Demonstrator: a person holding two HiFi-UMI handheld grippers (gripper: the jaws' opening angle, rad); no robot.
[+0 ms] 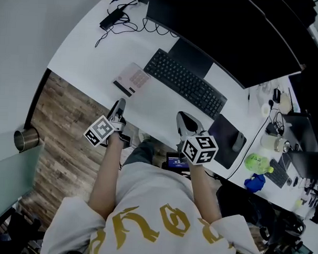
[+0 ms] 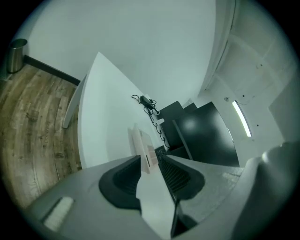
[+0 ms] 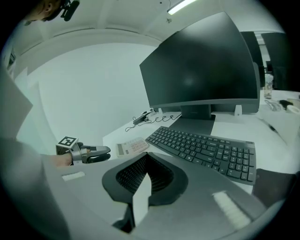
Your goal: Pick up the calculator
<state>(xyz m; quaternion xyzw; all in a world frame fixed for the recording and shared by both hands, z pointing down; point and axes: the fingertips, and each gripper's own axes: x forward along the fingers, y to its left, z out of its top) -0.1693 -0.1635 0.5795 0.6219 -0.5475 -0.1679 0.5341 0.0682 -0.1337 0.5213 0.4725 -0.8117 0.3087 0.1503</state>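
Two grippers over desk (image 1: 89, 47) edge, one calculator (image 1: 131, 79) not picked up.
One calculator lies flat on the desk just left of one keyboard (image 1: 184, 83), apart from both grippers. Left gripper (image 1: 119, 105) sits near the desk's front edge with its tips pointing at the calculator; in the left gripper view its (image 2: 151, 159) jaws are slightly spread, nothing between them, and the calculator (image 2: 144, 149) is in line with the gap further on. Right gripper (image 1: 183, 118) is in front of the keyboard; in the right gripper view its (image 3: 146, 157) jaws are pressed together at the tips, empty. One monitor (image 1: 226, 27) behind the keyboard, one mouse (image 1: 238, 143) on one dark pad (image 1: 224, 133) at right, one metal bin (image 1: 26, 139) on the wood floor.
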